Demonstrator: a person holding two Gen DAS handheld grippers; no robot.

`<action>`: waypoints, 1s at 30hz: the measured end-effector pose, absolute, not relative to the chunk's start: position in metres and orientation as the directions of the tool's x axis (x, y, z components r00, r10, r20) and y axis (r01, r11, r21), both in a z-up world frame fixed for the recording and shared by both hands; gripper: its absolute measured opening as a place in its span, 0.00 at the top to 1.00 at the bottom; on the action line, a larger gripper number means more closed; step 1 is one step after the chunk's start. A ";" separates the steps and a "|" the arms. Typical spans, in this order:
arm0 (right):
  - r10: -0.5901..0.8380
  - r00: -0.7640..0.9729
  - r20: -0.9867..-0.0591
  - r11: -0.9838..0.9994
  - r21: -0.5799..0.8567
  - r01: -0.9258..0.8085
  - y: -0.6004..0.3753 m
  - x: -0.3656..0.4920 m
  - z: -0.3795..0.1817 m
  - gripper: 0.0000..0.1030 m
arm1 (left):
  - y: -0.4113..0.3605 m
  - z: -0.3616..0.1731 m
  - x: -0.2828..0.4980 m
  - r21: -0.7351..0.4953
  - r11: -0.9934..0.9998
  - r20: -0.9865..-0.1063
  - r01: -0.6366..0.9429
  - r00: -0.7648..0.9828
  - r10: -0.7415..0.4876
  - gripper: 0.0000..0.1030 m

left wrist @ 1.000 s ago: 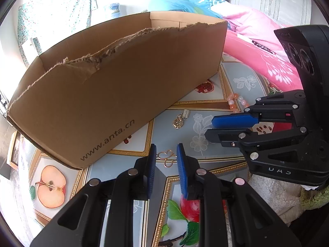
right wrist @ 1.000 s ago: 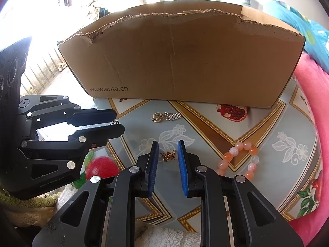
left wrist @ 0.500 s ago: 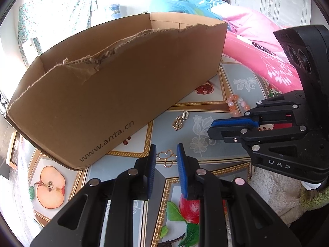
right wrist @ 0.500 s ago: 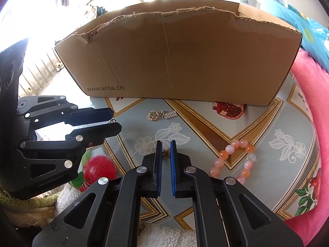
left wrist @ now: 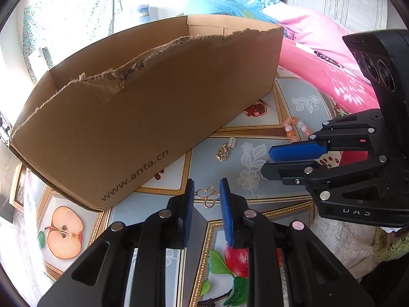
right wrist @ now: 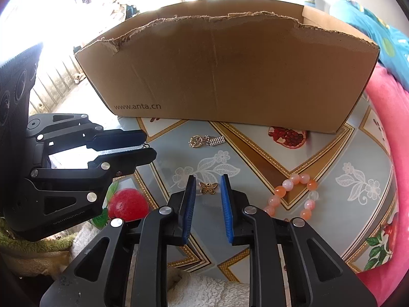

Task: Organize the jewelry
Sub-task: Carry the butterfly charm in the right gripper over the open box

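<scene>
Right gripper, jaws just reopened, straddles the butterfly charm; left gripper apart around a gold clover

Tall cardboard box walling off the far side; bare tablecloth before it

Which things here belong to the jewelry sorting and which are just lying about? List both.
Belongs to the job:
- butterfly charm
- gold openwork pendant
- abacus charm on a ring
- pink and orange bead bracelet
- cardboard box

Just lying about:
- fruit-print tablecloth
- pink bedding
- white fleece
</scene>
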State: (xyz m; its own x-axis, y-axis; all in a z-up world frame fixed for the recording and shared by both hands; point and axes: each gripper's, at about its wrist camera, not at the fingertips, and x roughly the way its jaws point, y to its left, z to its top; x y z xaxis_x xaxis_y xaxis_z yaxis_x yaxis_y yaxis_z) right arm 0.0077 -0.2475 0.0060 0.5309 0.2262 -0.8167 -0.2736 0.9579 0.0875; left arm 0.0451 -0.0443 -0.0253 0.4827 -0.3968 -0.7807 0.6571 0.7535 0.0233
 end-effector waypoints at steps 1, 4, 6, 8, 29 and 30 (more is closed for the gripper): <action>0.221 0.532 -0.818 0.958 0.080 -0.275 -0.247 0.007 0.005 0.81 | -0.044 -0.025 0.045 0.023 0.753 -0.781 0.657 0.483 -0.397 0.81; 0.195 0.533 -0.823 0.957 0.040 -0.288 -0.242 0.006 0.003 0.81 | -0.045 -0.025 0.045 0.023 0.753 -0.781 0.657 0.482 -0.397 0.81; 0.176 0.535 -0.826 0.957 0.015 -0.291 -0.239 0.005 0.002 0.84 | -0.045 -0.025 0.045 0.023 0.753 -0.780 0.658 0.483 -0.398 0.81; 0.161 0.536 -0.829 0.959 0.002 -0.284 -0.237 0.007 0.002 0.90 | -0.045 -0.026 0.044 0.024 0.751 -0.780 0.660 0.483 -0.399 0.81; 0.178 0.530 -0.829 0.964 0.037 -0.264 -0.247 0.010 0.006 0.94 | -0.046 -0.025 0.044 0.028 0.748 -0.779 0.663 0.484 -0.399 0.81; 0.177 0.531 -0.829 0.964 0.038 -0.263 -0.248 0.010 0.007 0.94 | -0.045 -0.025 0.044 0.028 0.748 -0.779 0.663 0.484 -0.399 0.81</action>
